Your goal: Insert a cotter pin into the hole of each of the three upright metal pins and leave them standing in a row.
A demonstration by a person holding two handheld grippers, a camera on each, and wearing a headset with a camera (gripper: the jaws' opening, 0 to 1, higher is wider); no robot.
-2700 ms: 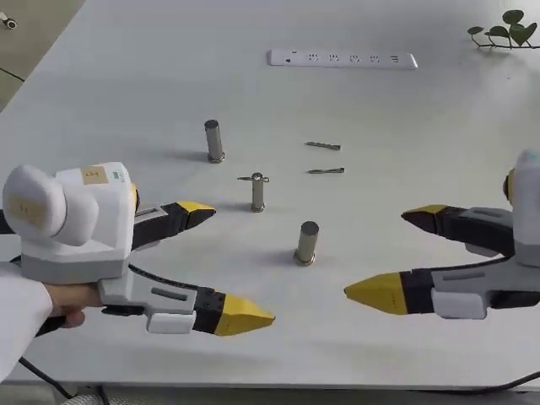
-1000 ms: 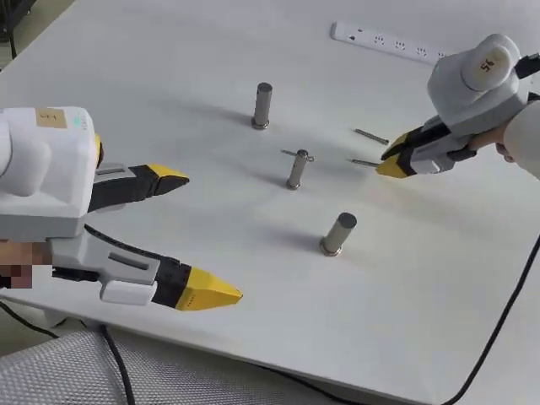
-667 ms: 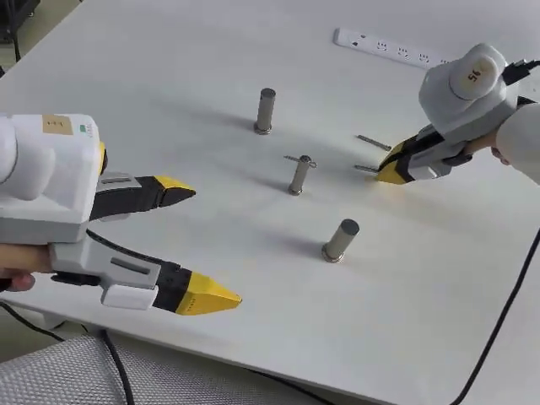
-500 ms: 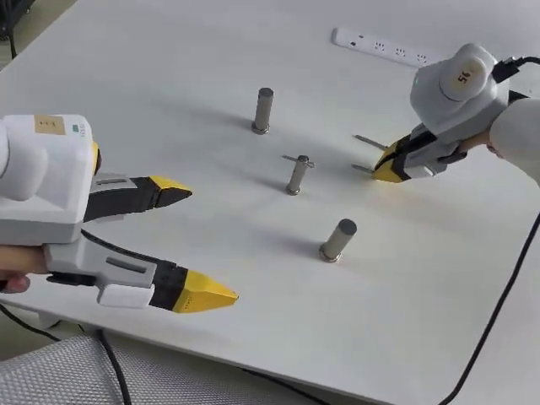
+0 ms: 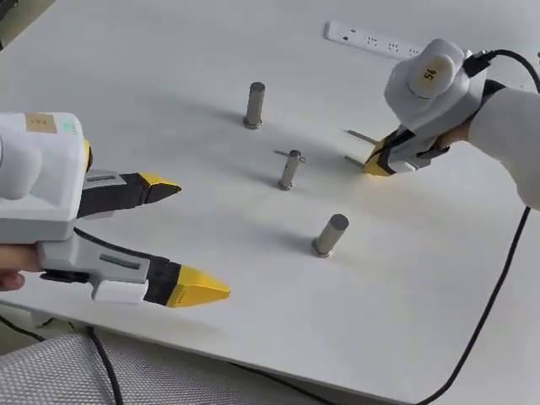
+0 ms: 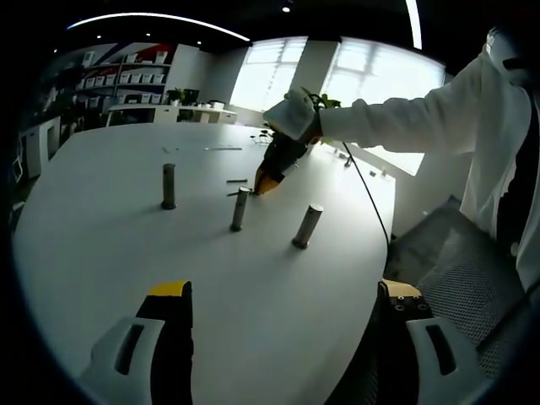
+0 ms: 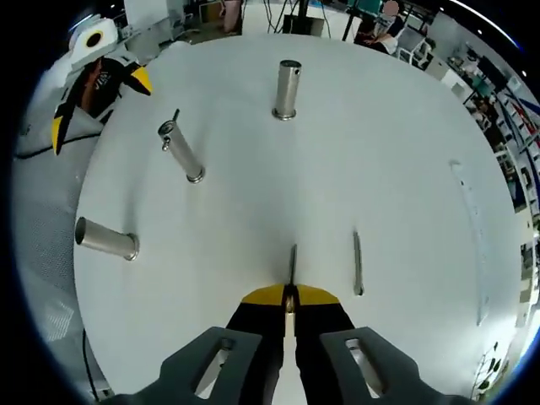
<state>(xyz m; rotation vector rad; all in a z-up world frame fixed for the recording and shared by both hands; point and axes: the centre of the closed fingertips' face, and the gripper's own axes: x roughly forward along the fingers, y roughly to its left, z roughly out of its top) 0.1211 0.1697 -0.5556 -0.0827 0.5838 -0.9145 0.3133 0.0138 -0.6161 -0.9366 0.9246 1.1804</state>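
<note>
Three upright metal pins stand in a slanting row on the white table: the far pin (image 5: 253, 105), the middle pin (image 5: 289, 169) with a cotter pin through its top, and the near pin (image 5: 330, 234). My right gripper (image 5: 375, 164) is shut on the end of a loose cotter pin (image 5: 354, 160) (image 7: 293, 263), low over the table; I cannot tell whether it is lifted. A second loose cotter pin (image 5: 361, 135) (image 7: 357, 263) lies just beside it. My left gripper (image 5: 181, 238) (image 6: 284, 295) hangs open at the near left, well short of the pins.
A white power strip (image 5: 371, 40) lies at the far edge. A black cable (image 5: 498, 287) trails from the right gripper across the table's right side. The table's near edge (image 5: 253, 367) runs just below the left gripper.
The right gripper has travelled from the near right to the loose cotter pins and shut on one. The left gripper stays open at the near left. The head camera has shifted.
</note>
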